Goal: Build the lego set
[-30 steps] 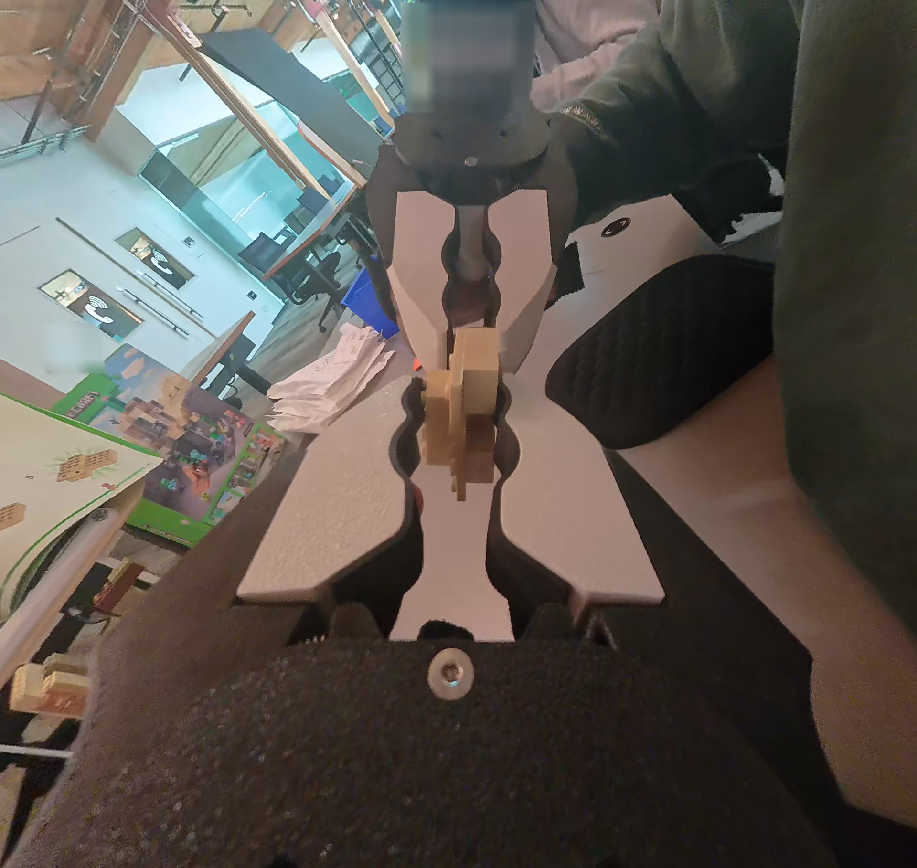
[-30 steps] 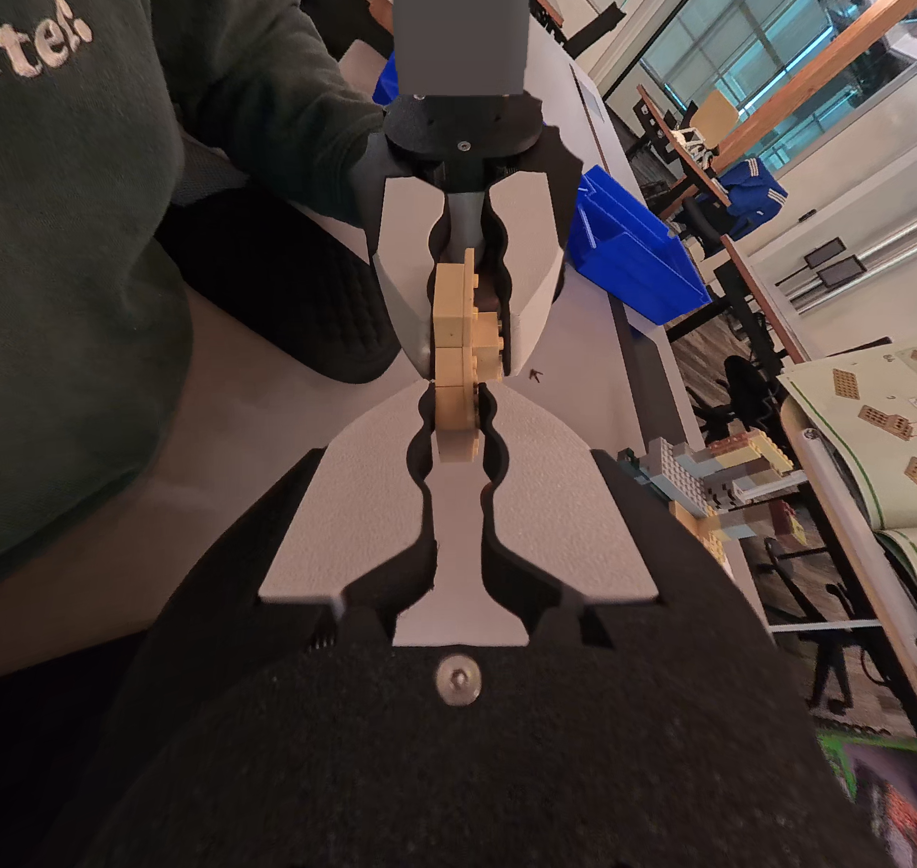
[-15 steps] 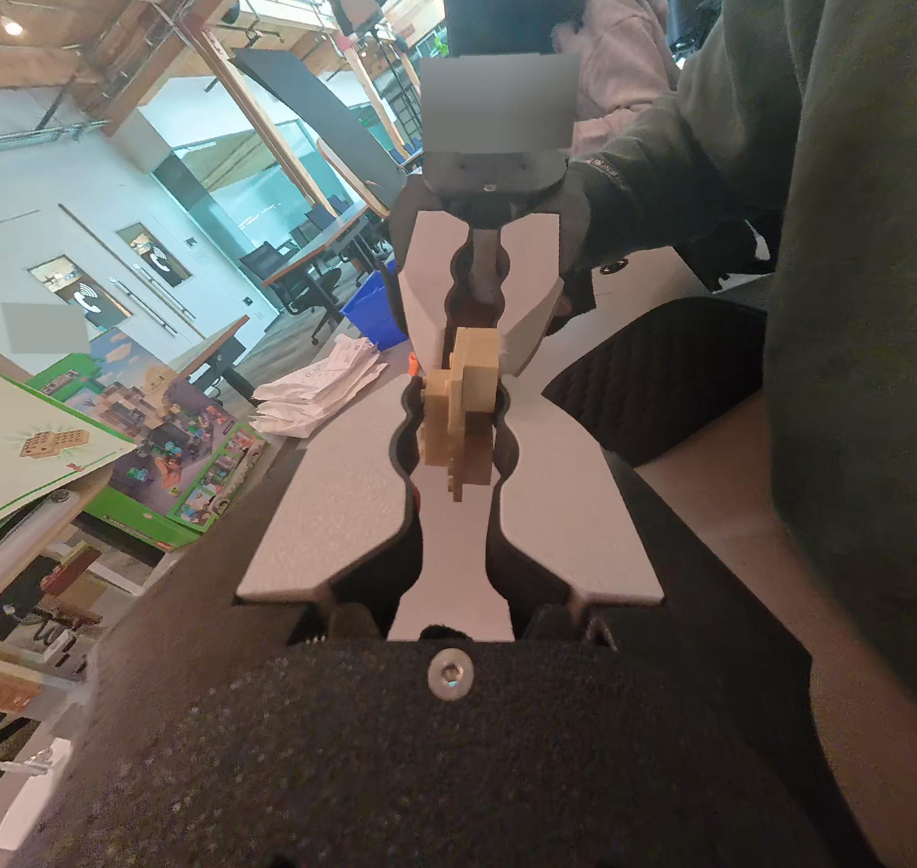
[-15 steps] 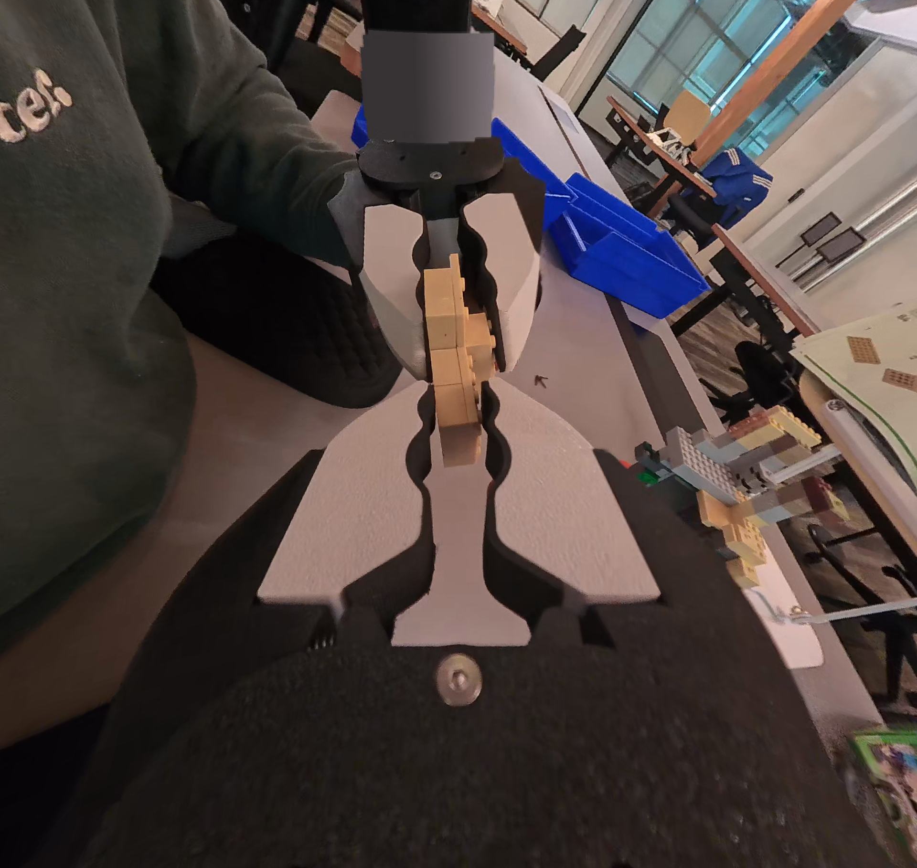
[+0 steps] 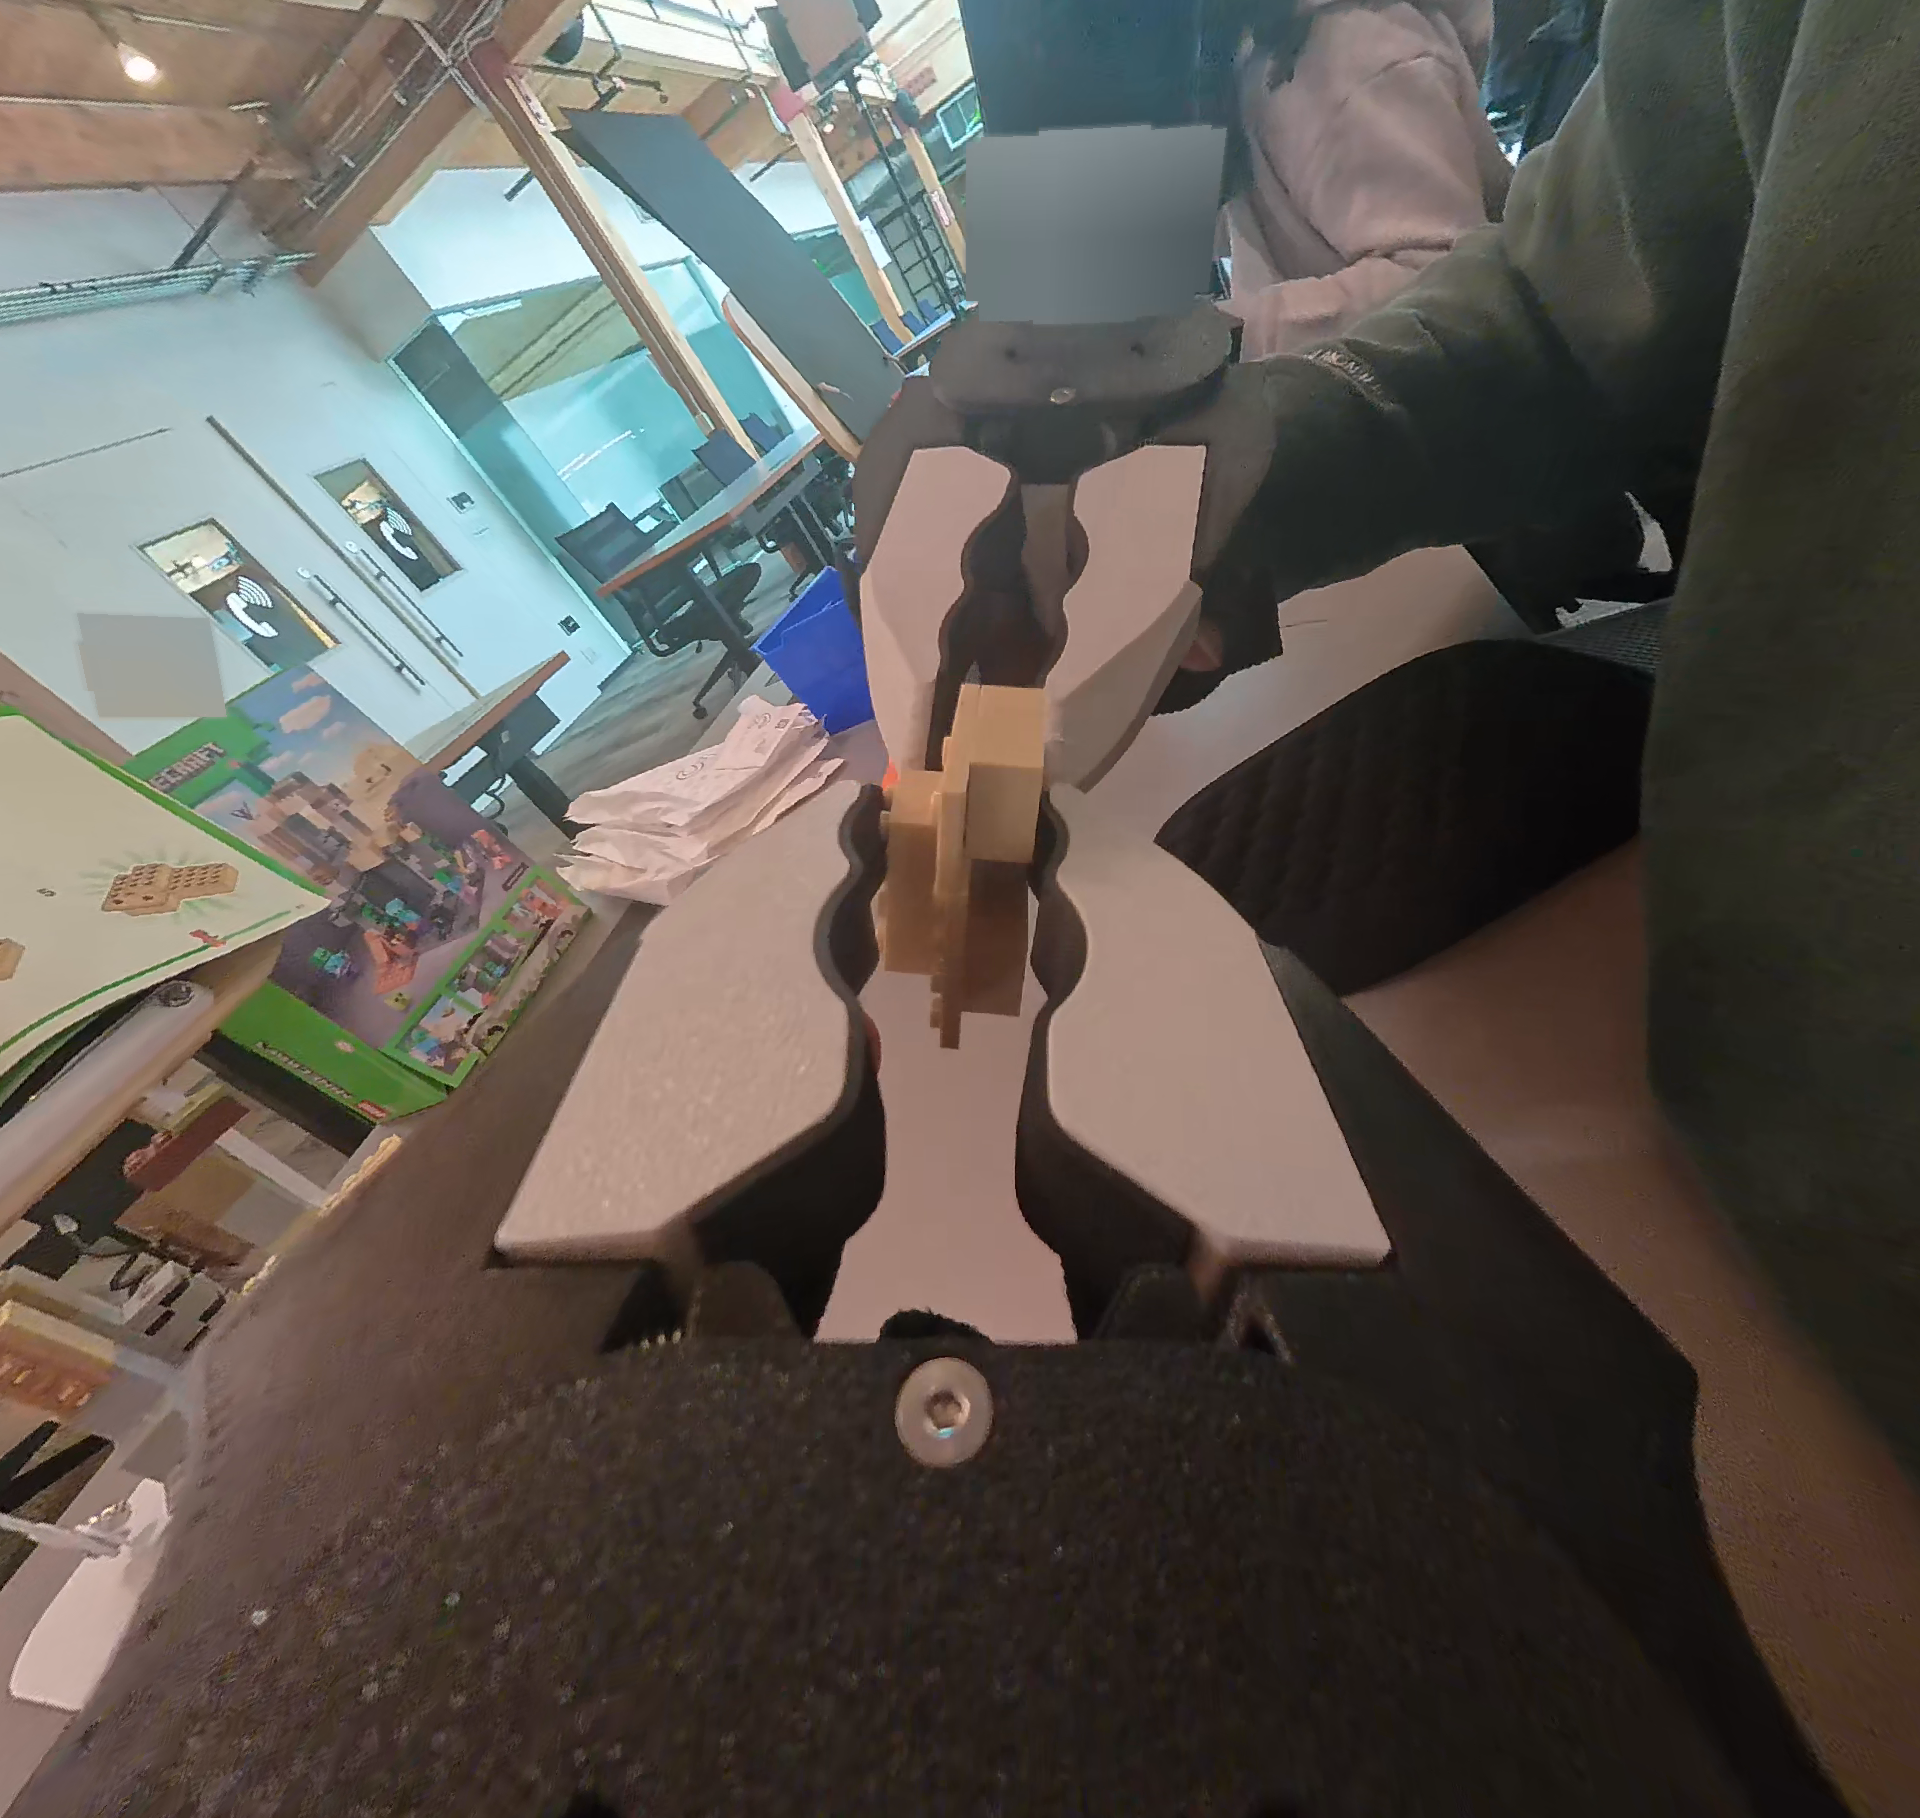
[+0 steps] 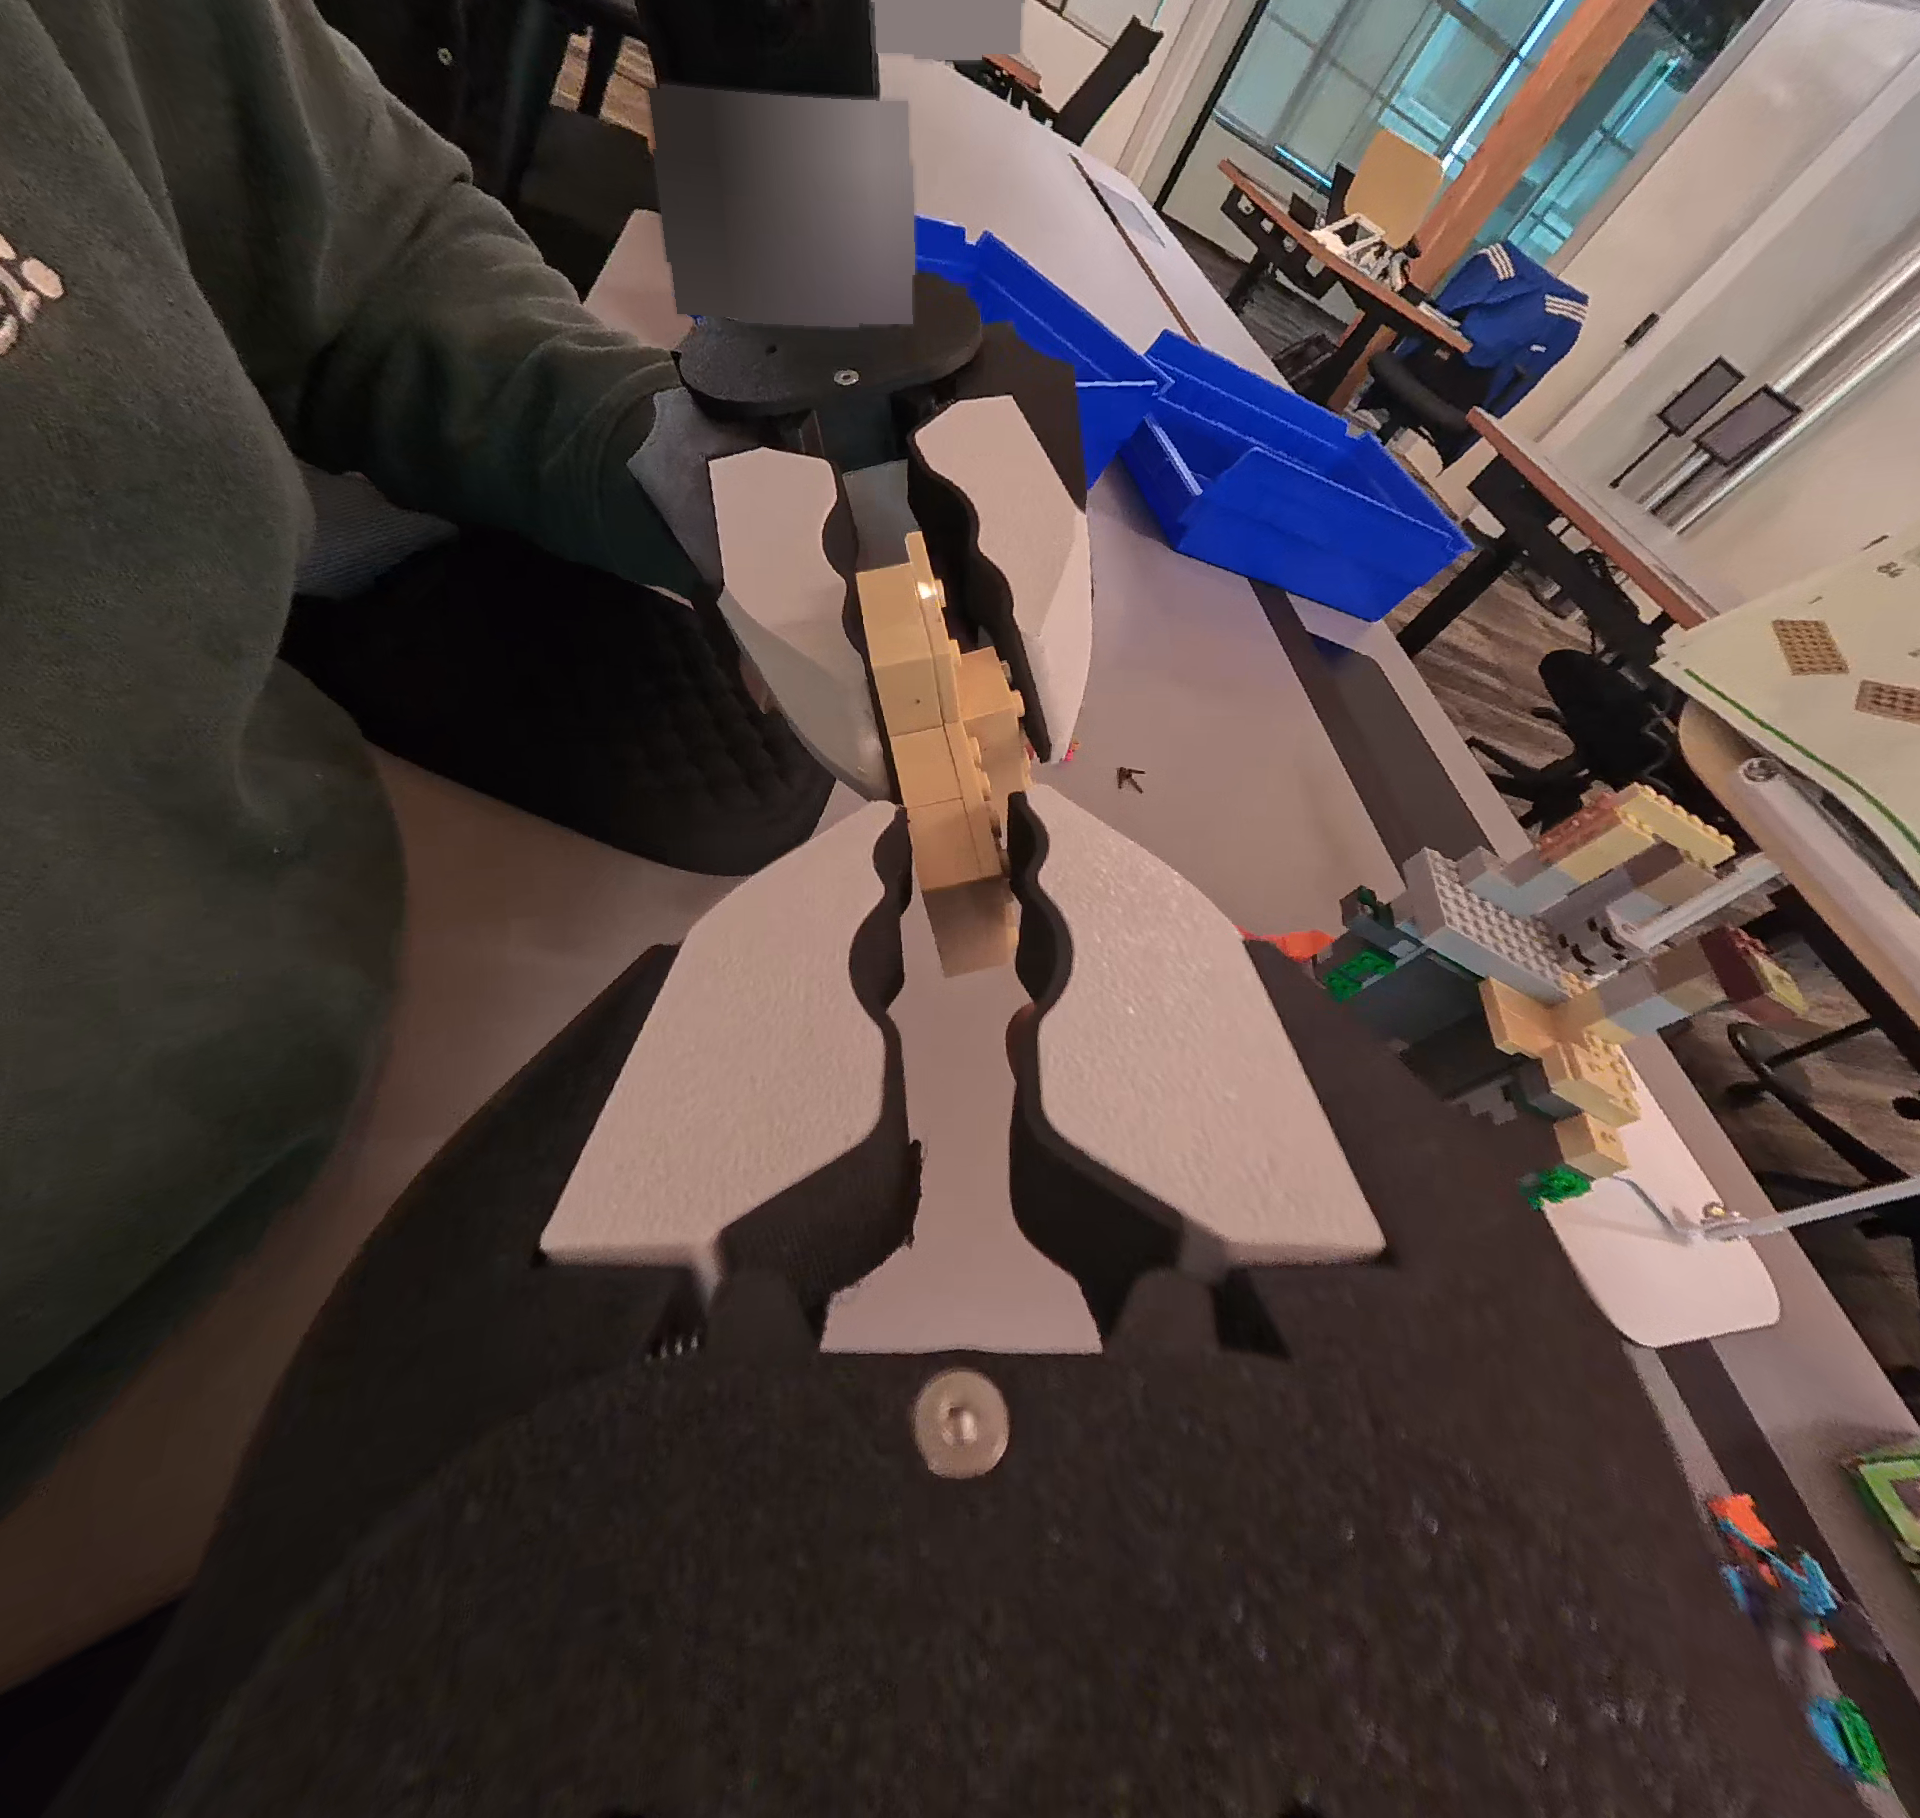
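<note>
Facing each other tip to tip above the pale table (image 6: pixel 1226 729), my two grippers share one small tan lego assembly (image 5: pixel 961 859) between them. From the left wrist view, my left gripper (image 5: pixel 951 895) has its jaws closed onto the near end of that stack of tan bricks, the wavy black inner edges pressing both sides, while the right gripper (image 5: pixel 1023 719) reaches in from the far side with its white fingers pinched on the upper, lighter block. From the right wrist view the roles swap: the right gripper (image 6: pixel 961 885) is clamped on the lower end of the tan lego assembly (image 6: pixel 951 729), and the left gripper (image 6: pixel 935 667) grips the far end, studs showing along its right side. The piece is held in the air, clear of the table, standing roughly on edge. A green sleeve (image 6: pixel 343 334) leads to the far gripper, and a black padded rest (image 5: pixel 1382 812) lies on the table just beyond. To my right sits a partly built lego model (image 6: pixel 1538 958) of grey, brown and tan bricks, with blue bins (image 6: pixel 1278 480) farther back and an open instruction booklet (image 6: pixel 1808 667) propped beside it. To my left I see the set's green box (image 5: pixel 405 937) and a heap of white paper bags (image 5: pixel 707 802).
</note>
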The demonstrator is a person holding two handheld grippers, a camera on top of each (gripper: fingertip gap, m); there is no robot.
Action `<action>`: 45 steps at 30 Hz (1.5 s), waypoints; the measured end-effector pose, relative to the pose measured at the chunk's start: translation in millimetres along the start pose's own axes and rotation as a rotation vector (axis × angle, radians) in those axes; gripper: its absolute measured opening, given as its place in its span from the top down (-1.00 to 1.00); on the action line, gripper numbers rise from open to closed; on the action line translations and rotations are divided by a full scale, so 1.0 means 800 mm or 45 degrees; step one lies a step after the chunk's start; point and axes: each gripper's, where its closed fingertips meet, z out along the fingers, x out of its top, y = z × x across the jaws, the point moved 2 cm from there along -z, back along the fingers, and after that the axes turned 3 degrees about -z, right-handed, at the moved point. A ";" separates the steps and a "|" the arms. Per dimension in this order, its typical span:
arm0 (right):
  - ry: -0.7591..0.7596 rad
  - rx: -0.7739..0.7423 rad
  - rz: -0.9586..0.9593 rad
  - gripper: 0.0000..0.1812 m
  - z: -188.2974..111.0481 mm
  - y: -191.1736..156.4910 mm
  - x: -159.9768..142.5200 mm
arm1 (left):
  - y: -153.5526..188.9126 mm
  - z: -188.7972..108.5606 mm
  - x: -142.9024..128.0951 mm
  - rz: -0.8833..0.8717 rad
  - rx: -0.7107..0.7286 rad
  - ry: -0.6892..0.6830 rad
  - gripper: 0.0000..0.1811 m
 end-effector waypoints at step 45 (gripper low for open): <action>-0.026 0.031 0.233 0.80 0.005 0.007 -0.013 | -0.009 0.004 -0.015 -0.141 0.029 -0.043 0.69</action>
